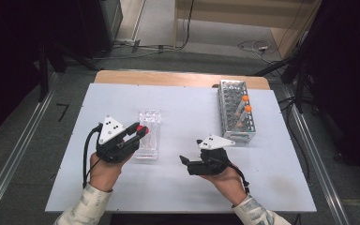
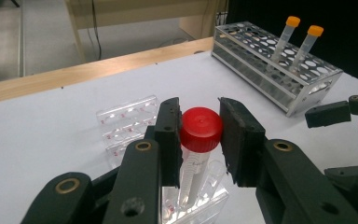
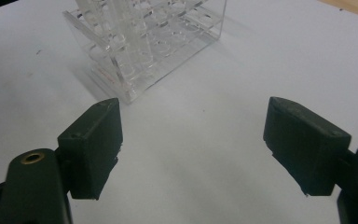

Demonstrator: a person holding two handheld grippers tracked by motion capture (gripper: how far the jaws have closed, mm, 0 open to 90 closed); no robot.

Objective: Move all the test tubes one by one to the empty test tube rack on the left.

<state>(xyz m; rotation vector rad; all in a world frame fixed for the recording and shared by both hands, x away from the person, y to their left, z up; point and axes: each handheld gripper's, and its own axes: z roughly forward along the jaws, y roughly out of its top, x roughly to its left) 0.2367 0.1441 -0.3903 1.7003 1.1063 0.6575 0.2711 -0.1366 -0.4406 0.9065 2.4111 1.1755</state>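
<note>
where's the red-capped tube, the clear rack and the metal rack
red-capped tube [image 2: 201, 129], left gripper view, on its red cap
clear rack [image 2: 127, 118], left gripper view, on its top plate
metal rack [image 1: 228, 104], high view, on its perforated top

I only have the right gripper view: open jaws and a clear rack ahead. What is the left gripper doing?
Observer: The left gripper is shut on a red-capped tube, pinching it at the cap.
Operator: Where is that tube?
Observer: It is upright, with its lower end down in the clear rack.
Operator: Any other tubes around?
Observer: Two orange-capped tubes stand in a metal rack on the far right of the table.
</note>
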